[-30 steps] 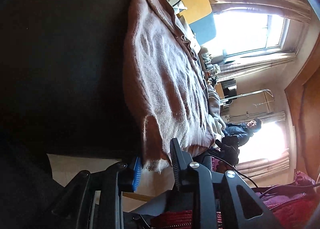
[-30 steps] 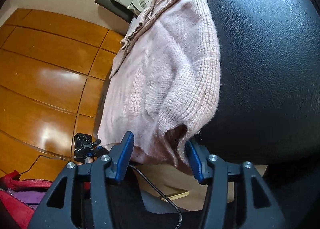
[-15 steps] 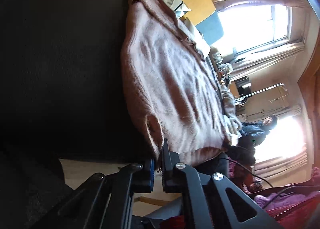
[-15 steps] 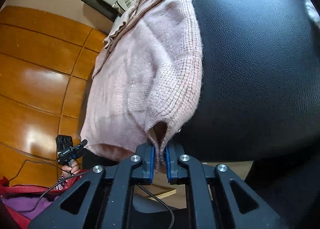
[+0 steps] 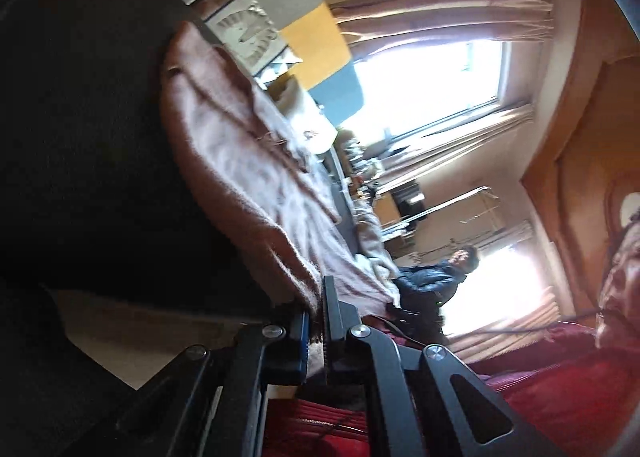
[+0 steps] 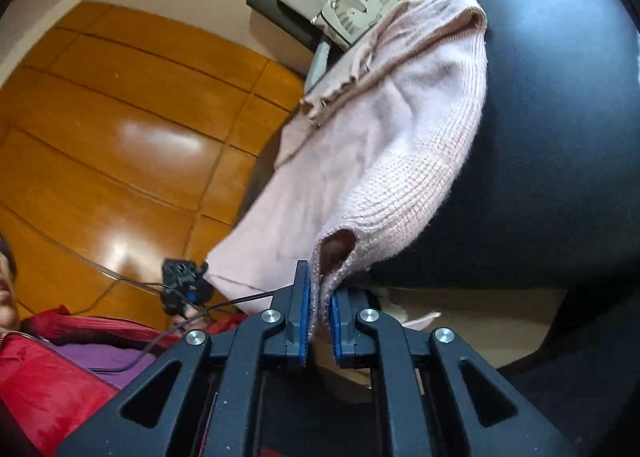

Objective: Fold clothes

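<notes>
Pink knit sweater [image 6: 380,161], draped across a black leather-look surface [image 6: 560,137], near end lifted clear of it and hanging between 2 grips. Soft, fuzzy yarn with a ribbed weave along the rolled outer edge; a small dark tunnel where the cuff or hem corner [image 6: 340,245] curls open just above the right grip. Far end bunched in a thick fold near the patterned cushion [image 6: 356,5]. Looks limp and stretchy, likely to sag in the middle when raised.

Right gripper [image 6: 319,317]: nearly closed, blue pads pinching a thin wedge of the knit edge, cloth filling the narrow gap. Left gripper [image 5: 316,321]: likewise drawn almost together, a brown-shadowed fold of the same garment [image 5: 248,185] clamped between its pads. Held at 2 near corners, presumably to keep the edge taut and level so the near half can be carried over the far half. Fits a fold being made, or an opening-out to lay the piece flat; cannot tell which.

Smooth, slightly glossy black surface beneath, offering little friction, so the knit may slide. Beyond: polished orange wood panelling [image 6: 120,137], a bright window with gathered curtains [image 5: 440,85], red quilted sleeve [image 6: 48,377] of the person holding the tools, another person [image 5: 436,277] in a dark jacket farther back.
</notes>
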`<action>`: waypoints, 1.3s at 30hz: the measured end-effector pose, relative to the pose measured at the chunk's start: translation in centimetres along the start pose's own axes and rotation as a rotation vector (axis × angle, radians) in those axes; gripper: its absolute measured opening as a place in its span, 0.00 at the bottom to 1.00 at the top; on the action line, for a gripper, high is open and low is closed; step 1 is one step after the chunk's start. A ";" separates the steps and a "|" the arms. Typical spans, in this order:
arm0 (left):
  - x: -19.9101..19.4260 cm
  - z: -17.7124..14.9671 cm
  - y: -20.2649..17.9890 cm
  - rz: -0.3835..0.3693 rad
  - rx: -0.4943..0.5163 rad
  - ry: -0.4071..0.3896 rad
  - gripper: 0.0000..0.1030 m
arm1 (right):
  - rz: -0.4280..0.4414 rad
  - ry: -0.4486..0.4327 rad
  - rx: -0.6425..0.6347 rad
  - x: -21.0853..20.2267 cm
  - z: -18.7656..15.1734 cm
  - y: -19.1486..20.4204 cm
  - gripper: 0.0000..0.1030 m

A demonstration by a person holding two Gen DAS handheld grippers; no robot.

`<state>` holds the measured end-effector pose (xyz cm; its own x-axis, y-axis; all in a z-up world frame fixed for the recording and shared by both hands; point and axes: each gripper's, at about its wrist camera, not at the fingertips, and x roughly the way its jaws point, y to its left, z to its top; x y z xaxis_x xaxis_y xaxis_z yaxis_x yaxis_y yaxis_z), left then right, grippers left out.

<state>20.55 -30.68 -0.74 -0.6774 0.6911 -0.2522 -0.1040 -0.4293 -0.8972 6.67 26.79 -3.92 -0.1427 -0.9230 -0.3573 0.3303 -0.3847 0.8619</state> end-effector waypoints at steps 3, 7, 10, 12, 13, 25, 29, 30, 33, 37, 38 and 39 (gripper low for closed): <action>-1.5 -0.4 -0.9 -0.076 -0.018 -0.053 0.04 | 0.055 -0.063 -0.006 -1.4 0.3 0.3 0.08; -2.0 1.8 -0.7 -0.079 -0.007 -0.094 0.04 | 0.053 -0.112 -0.017 -1.5 2.6 -0.2 0.08; -0.6 4.9 0.2 -0.074 -0.009 -0.107 0.04 | 0.016 -0.132 0.029 1.4 6.1 -1.7 0.08; 0.7 7.2 0.9 -0.073 -0.014 -0.112 0.04 | 0.009 -0.143 0.056 3.1 8.4 -2.7 0.08; 1.4 8.4 1.3 -0.072 -0.016 -0.115 0.04 | 0.008 -0.145 0.059 3.6 9.4 -3.0 0.08; 8.1 18.5 4.8 -0.084 -0.205 -0.155 0.04 | -0.001 -0.187 0.291 7.7 21.0 -5.8 0.08; 9.9 21.2 6.9 -0.084 -0.289 -0.185 0.04 | -0.025 -0.190 0.322 9.1 24.1 -6.9 0.08; 10.4 21.8 7.4 -0.084 -0.304 -0.189 0.04 | -0.027 -0.189 0.320 9.6 24.9 -7.1 0.08; 11.7 23.4 8.5 -0.071 -0.335 -0.189 0.04 | -0.032 -0.186 0.353 10.9 26.5 -8.3 0.08; 14.0 24.4 11.0 -0.043 -0.396 -0.145 0.04 | -0.059 -0.174 0.406 12.5 27.9 -10.3 0.08; 14.6 24.6 11.6 -0.036 -0.411 -0.134 0.04 | -0.068 -0.172 0.423 12.9 28.0 -11.0 0.11; 15.1 24.9 12.2 -0.029 -0.426 -0.123 0.04 | -0.069 -0.163 0.446 13.2 28.0 -11.7 0.12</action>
<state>-9.09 -39.96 -6.51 -0.7627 0.6141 -0.2032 0.1680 -0.1153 -0.9790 -25.15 19.24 -8.63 -0.3064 -0.8690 -0.3887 -0.1127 -0.3723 0.9212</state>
